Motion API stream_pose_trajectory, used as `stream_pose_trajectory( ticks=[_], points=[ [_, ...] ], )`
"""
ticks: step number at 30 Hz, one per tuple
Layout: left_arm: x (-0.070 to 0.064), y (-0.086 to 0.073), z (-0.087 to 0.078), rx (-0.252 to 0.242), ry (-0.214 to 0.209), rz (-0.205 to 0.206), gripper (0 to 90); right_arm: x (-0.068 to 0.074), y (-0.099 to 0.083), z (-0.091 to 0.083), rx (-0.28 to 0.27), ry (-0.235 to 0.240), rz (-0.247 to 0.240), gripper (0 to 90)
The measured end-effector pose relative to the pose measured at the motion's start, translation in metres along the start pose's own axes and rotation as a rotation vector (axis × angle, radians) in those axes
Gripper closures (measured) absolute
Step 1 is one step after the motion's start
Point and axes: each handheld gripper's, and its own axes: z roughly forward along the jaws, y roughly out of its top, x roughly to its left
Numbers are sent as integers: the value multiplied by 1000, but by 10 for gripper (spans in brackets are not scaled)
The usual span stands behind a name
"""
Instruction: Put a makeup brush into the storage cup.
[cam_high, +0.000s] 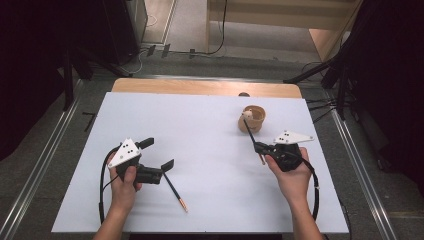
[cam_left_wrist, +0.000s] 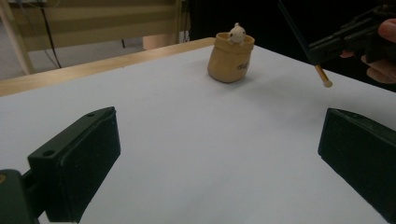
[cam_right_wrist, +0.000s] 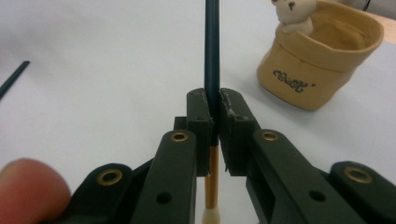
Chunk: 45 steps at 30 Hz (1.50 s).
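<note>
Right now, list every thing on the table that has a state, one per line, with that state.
left gripper: open, jaws wide apart, holding nothing.
right gripper: shut on the held brush.
held brush: clamped, off the table, bristle end toward the hand.
second brush: lying flat on the table, untouched.
tan pot: upright, open-topped, a small bear figure at its rim.

The left hand-held gripper (cam_high: 156, 153) rests with jaws spread wide, while the right hand-held gripper (cam_high: 258, 147) is clamped.
</note>
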Motion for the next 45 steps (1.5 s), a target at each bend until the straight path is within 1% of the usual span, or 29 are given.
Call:
stream_pose_trajectory(
  ticks=[1, 2, 3, 4, 6, 8, 9, 10, 11, 12, 15, 16, 18, 19, 22, 26, 28, 29, 30, 31, 33, 34, 36, 37, 38, 41, 43, 44, 45],
  points=[
    [-2, 0, 1, 2, -3, 7, 0, 2, 1, 1, 3, -8, -13, 851],
    [-4, 0, 3, 10, -21, 3, 0, 7, 3, 2, 7, -6, -29, 851],
    [-4, 0, 3, 10, -21, 3, 0, 7, 3, 2, 7, -6, -29, 851],
    [-5, 1, 6, 28, -30, -4, 0, 11, 4, 4, 6, 1, -40, 851],
    [-6, 2, 7, 34, -35, -4, 0, 13, 5, 5, 6, 4, -49, 851],
    [-7, 3, 8, 42, -58, 2, 0, 20, 7, 6, 7, 16, -71, 850],
    [-7, 3, 8, 42, -58, 2, 0, 20, 7, 6, 7, 16, -71, 850],
    [-8, 4, 9, 47, -70, -1, 0, 24, 9, 7, 9, 27, -89, 851],
    [-8, 4, 9, 47, -70, -1, 0, 24, 9, 7, 9, 27, -89, 851],
    [-8, 4, 9, 50, -77, 2, 0, 28, 10, 7, 9, 45, -103, 850],
    [-9, 4, 9, 60, -102, 5, 0, 35, 13, 10, 25, 58, -142, 850],
    [-10, 5, 10, 62, -118, 3, 0, 38, 14, 10, 30, 61, -153, 850],
    [-11, 5, 10, 64, -120, 5, 28, 41, 15, 11, 34, 67, -161, 850],
    [-13, 7, 10, 70, -127, 5, 40, 46, 17, 11, 35, 83, -183, 850],
    [-15, 8, 11, 77, -152, 14, 41, 52, 20, 11, 38, 98, -214, 850],
    [-20, 10, 12, 85, -171, 19, 58, 60, 23, 11, 46, 149, -256, 850],
    [-21, 11, 13, 92, -186, 27, 67, 64, 24, 12, 54, 157, -281, 850],
    [-21, 11, 13, 92, -186, 27, 68, 64, 24, 12, 54, 157, -281, 850],
    [-23, 12, 14, 101, -195, 28, 73, 68, 25, 12, 62, 172, -304, 850],
    [-23, 12, 14, 101, -195, 28, 81, 68, 25, 12, 62, 172, -304, 850],
    [-25, 13, 14, 106, -197, 29, 134, 72, 27, 13, 65, 190, -326, 850],
    [-25, 13, 14, 106, -197, 29, 136, 72, 27, 13, 65, 190, -326, 850],
    [-26, 14, 15, 114, -218, 17, 150, 76, 27, 14, 70, 213, -354, 850],
    [-26, 14, 15, 114, -218, 17, 165, 76, 27, 14, 70, 213, -354, 850],
    [-27, 14, 16, 125, -234, 20, 188, 79, 27, 14, 75, 227, -374, 850],
    [-29, 14, 17, 138, -251, 26, 219, 83, 28, 16, 77, 253, -398, 850],
    [-30, 14, 18, 138, -256, 26, 245, 86, 28, 17, 85, 264, -420, 850],
    [-30, 15, 18, 137, -262, 24, 245, 86, 28, 17, 85, 264, -420, 850],
    [-30, 15, 18, 140, -276, 25, 290, 89, 28, 17, 91, 278, -439, 850]
  ],
)
